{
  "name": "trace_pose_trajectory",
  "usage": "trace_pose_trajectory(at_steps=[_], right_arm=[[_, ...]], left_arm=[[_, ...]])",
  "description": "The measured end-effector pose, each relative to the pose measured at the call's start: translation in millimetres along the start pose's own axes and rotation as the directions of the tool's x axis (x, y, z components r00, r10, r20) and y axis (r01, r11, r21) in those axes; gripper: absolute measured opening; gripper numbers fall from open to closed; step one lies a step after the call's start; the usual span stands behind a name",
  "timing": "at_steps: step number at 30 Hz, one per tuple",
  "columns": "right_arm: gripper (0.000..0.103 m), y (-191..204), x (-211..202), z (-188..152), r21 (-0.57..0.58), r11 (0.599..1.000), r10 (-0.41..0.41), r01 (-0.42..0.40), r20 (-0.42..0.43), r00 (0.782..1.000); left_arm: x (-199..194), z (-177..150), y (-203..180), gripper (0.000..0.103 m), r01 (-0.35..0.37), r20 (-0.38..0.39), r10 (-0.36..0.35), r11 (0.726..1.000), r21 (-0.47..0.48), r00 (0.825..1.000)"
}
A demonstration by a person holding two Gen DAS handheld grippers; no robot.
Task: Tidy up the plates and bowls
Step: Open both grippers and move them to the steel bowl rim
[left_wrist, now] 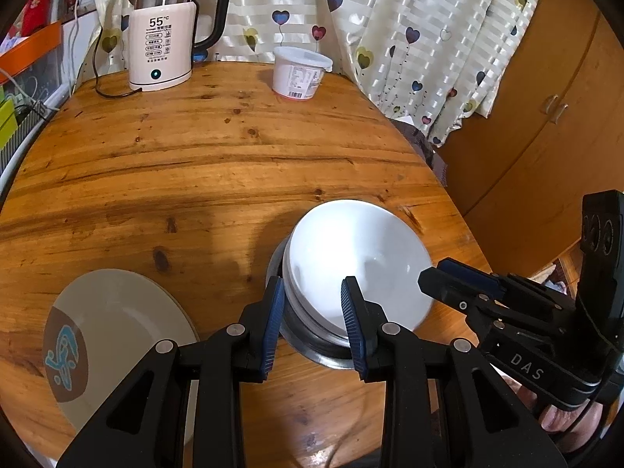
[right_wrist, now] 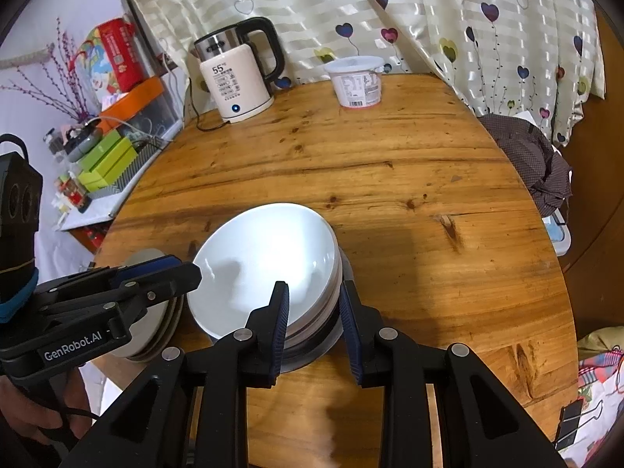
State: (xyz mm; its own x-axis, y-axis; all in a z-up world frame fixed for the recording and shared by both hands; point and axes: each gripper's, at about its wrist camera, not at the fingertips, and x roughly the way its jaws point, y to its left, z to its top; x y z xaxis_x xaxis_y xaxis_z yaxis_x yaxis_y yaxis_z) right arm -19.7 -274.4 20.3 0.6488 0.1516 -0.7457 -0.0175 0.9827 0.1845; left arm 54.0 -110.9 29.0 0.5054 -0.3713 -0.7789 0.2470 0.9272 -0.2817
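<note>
Stacked white bowls (left_wrist: 358, 257) sat tilted in a metal bowl (left_wrist: 312, 341) on the tabletop (left_wrist: 195, 163), lower ones mostly hidden. Left claw (left_wrist: 312, 323) and right claw (right_wrist: 314, 325) straddled opposite rims, narrowly parted; contact impossible to tell. Read "55°C" on kettle (left_wrist: 163, 50); plate (left_wrist: 117, 335) partly cut off.

Kettle (left_wrist: 162, 45) front panel reads "55°C" in large digits; the smaller lines below it are too small to read. Right gripper (left_wrist: 429, 273) body carries "DAS". Left gripper (right_wrist: 191, 269) body carries "GenRobot.AI". White tub (left_wrist: 298, 74) label print illegible.
</note>
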Motion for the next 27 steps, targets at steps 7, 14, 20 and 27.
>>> trace_pose_trajectory(at_steps=[7,14,20,27], right_arm=[[0.032,3.0,-6.2,-1.3,-0.008,1.0,0.005,-0.005,0.012,1.0],[0.037,2.8,-9.7,-2.6,-0.012,1.0,0.005,-0.005,0.017,1.0],[0.044,-3.2,-14.1,-5.3,-0.003,1.0,0.008,-0.008,0.023,1.0],[0.044,-13.4,-15.6,-9.1,0.018,0.999,0.029,-0.029,0.025,0.999]], left_arm=[[-6.7,-2.3,0.9,0.032,-0.024,0.028,0.024,1.0,0.011,0.999],[-12.4,-7.4,-0.6,0.033,-0.043,0.048,0.041,0.999,0.032,0.998],[-11.6,-12.3,4.5,0.038,-0.057,0.044,0.055,0.998,0.03,0.998],[-12.3,-17.4,19.0,0.039,-0.059,0.053,0.059,0.998,-0.001,0.997]])
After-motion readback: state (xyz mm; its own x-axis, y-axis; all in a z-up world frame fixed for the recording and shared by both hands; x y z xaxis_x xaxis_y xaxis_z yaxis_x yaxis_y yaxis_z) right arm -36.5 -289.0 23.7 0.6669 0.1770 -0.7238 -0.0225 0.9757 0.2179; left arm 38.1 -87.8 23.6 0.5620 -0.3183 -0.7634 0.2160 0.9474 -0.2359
